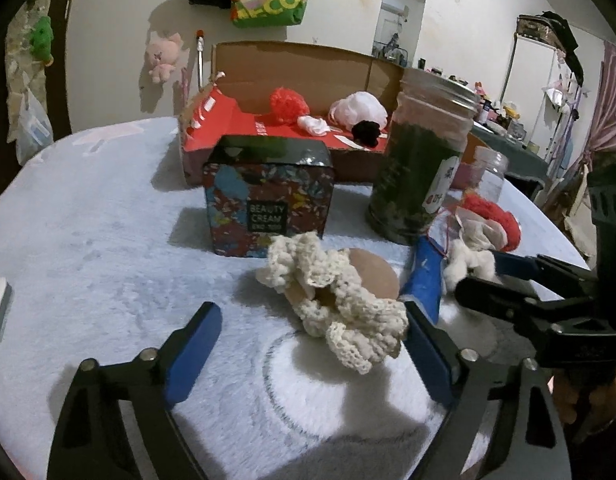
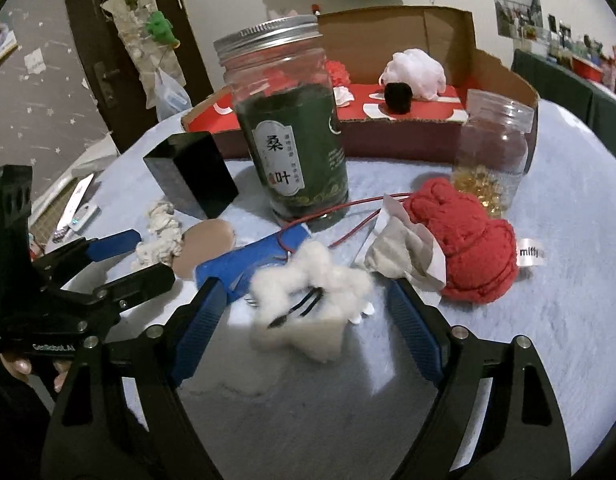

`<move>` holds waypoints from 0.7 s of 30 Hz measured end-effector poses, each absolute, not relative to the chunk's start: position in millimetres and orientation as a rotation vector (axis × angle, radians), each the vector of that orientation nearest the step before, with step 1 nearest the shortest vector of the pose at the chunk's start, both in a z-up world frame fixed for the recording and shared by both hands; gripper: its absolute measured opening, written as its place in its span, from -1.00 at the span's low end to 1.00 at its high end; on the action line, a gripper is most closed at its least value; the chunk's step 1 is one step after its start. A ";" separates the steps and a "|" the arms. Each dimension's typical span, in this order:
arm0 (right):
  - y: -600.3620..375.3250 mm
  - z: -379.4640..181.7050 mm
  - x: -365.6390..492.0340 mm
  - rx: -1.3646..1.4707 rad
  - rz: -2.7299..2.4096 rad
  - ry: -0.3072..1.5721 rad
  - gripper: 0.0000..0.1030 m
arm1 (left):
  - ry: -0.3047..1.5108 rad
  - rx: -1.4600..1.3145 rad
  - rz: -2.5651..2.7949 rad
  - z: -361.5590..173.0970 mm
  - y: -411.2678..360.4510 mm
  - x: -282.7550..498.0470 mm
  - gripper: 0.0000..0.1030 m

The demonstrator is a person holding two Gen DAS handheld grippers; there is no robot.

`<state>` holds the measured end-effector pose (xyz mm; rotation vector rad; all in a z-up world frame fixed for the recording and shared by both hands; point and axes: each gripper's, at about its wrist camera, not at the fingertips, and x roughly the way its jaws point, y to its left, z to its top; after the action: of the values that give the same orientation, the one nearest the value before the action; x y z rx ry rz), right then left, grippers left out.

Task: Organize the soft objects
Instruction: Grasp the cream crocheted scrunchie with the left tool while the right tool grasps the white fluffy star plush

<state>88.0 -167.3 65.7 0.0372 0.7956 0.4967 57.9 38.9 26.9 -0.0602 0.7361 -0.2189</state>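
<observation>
Soft toys lie on the bench: cream knit piece (image 1: 339, 300) between the open, empty left tool (image 1: 311, 356); white fluffy star (image 2: 308, 300) between the open right tool (image 2: 304, 328). Pickup stage, I judge; next, close and carry to the cardboard box (image 1: 308, 76).

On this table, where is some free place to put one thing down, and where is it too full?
Bare blanket lies left of the patterned box, out to the table edge. More lies right of the red knit toy. It is crowded between the green jar, the cream crochet piece and the white fluffy toy, where both tongs, left and right, stand open.
</observation>
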 end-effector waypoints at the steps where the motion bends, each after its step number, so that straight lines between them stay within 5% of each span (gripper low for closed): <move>1: -166.7 65.4 88.5 0.035 0.496 0.793 0.50 | 0.737 -0.063 -0.223 26.2 39.0 58.7 0.63; 4: -165.4 63.0 90.2 0.009 0.485 0.792 0.04 | 0.737 -0.067 -0.255 25.2 38.5 59.8 0.08; 9: -165.9 63.6 84.1 -0.020 0.499 0.786 -0.19 | 0.726 -0.057 -0.287 33.8 34.8 56.7 -0.46; 10: -166.8 63.8 82.6 -0.019 0.499 0.783 -0.25 | 0.724 -0.058 -0.288 36.0 34.8 55.5 -0.47; 11: -169.0 65.7 81.2 -0.013 0.496 0.774 -0.65 | 0.719 -0.061 -0.295 38.8 34.8 54.1 -0.47; 21: -184.0 76.7 76.4 0.050 0.524 0.774 -0.66 | 0.663 -0.029 -0.338 63.2 26.9 42.5 -0.57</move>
<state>76.4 -184.0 76.7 0.0496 0.7743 0.5239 42.5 26.9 63.2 -0.0294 0.6626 -0.3380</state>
